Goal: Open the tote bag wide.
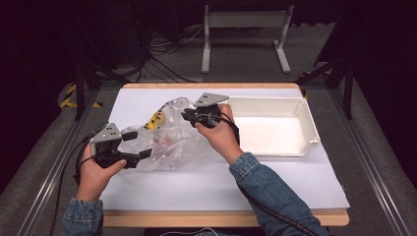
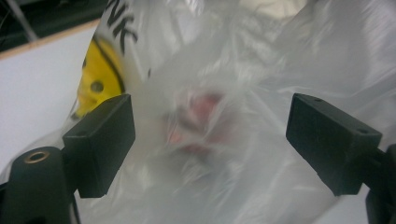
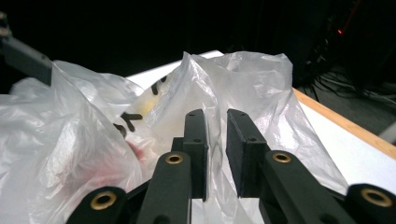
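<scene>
A clear plastic bag (image 1: pixel 169 140) with a yellow face print (image 1: pixel 156 119) lies crumpled on the white table cover. Something reddish (image 2: pixel 198 119) shows blurred through the plastic. My left gripper (image 1: pixel 137 144) is at the bag's left end, jaws wide open, with the bag (image 2: pixel 233 65) bulging between them (image 2: pixel 210 126). My right gripper (image 1: pixel 188 116) is at the bag's upper right edge. In the right gripper view its jaws (image 3: pixel 215 130) are shut on a raised fold of the bag (image 3: pixel 243 79).
A white rectangular tray (image 1: pixel 311 125) stands empty at the right of the table, just beyond my right hand. The white cover (image 1: pixel 221 184) spreads toward the front wooden edge. Cables and a metal stand lie on the floor beyond the table.
</scene>
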Action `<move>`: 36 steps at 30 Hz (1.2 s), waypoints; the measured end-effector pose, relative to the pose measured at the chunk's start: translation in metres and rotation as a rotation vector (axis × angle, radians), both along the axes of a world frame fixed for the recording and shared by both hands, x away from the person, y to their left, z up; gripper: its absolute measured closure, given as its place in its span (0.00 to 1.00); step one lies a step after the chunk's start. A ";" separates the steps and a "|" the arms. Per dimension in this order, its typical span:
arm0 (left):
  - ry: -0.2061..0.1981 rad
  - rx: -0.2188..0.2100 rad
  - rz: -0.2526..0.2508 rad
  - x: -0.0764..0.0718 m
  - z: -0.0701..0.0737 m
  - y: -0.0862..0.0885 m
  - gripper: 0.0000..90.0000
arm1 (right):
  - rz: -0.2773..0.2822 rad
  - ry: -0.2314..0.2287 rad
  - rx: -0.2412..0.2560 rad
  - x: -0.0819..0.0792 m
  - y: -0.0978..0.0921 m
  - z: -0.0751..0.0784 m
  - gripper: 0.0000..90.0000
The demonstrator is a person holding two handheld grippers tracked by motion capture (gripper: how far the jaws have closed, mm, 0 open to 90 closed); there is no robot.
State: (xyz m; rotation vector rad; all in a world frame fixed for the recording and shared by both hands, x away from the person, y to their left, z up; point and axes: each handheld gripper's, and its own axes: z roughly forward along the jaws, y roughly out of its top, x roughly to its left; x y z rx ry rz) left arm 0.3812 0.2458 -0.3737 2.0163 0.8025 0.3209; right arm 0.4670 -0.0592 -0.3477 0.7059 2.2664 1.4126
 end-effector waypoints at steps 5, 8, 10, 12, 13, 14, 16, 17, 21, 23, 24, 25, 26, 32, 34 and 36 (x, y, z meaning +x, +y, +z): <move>0.093 0.023 0.064 0.014 -0.025 0.010 0.28 | -0.028 0.035 -0.015 0.011 -0.002 -0.011 0.85; 0.126 0.023 0.087 0.019 -0.037 0.016 0.29 | -0.038 0.051 -0.035 0.016 0.000 -0.019 0.83; 0.151 0.032 0.096 0.023 -0.045 0.020 0.29 | -0.046 0.059 -0.050 0.018 0.001 -0.022 0.80; 0.161 0.041 0.098 0.024 -0.048 0.021 0.29 | -0.052 0.063 -0.057 0.019 0.002 -0.024 0.79; 0.178 0.046 0.099 0.024 -0.050 0.022 0.30 | -0.055 0.068 -0.065 0.019 0.003 -0.025 0.78; 0.190 0.056 0.099 0.025 -0.053 0.023 0.31 | -0.062 0.069 -0.075 0.020 0.004 -0.027 0.76; 0.229 0.093 0.107 0.027 -0.059 0.025 0.31 | -0.071 0.086 -0.109 0.021 0.007 -0.030 0.71; 0.241 0.097 0.104 0.028 -0.061 0.025 0.31 | -0.072 0.089 -0.120 0.021 0.008 -0.031 0.68; 0.281 0.151 0.101 0.030 -0.070 0.022 0.32 | -0.088 0.108 -0.154 0.023 0.010 -0.037 0.59; 0.279 0.154 0.102 0.030 -0.070 0.022 0.31 | -0.089 0.118 -0.163 0.023 0.011 -0.039 0.56; 0.284 0.157 0.100 0.030 -0.069 0.022 0.31 | -0.093 0.131 -0.177 0.024 0.012 -0.042 0.55; 0.287 0.160 0.100 0.030 -0.069 0.022 0.32 | -0.097 0.143 -0.194 0.024 0.012 -0.044 0.53; 0.288 0.149 0.103 0.030 -0.069 0.023 0.32 | -0.107 0.163 -0.215 0.025 0.013 -0.049 0.50; 0.268 0.111 0.112 0.028 -0.063 0.028 0.31 | -0.140 0.174 -0.253 0.026 0.012 -0.057 0.40; 0.241 0.070 0.105 0.025 -0.055 0.031 0.29 | -0.136 0.169 -0.246 0.025 0.010 -0.057 0.38; 0.206 0.024 0.099 0.022 -0.044 0.035 0.26 | -0.136 0.159 -0.229 0.022 0.008 -0.055 0.36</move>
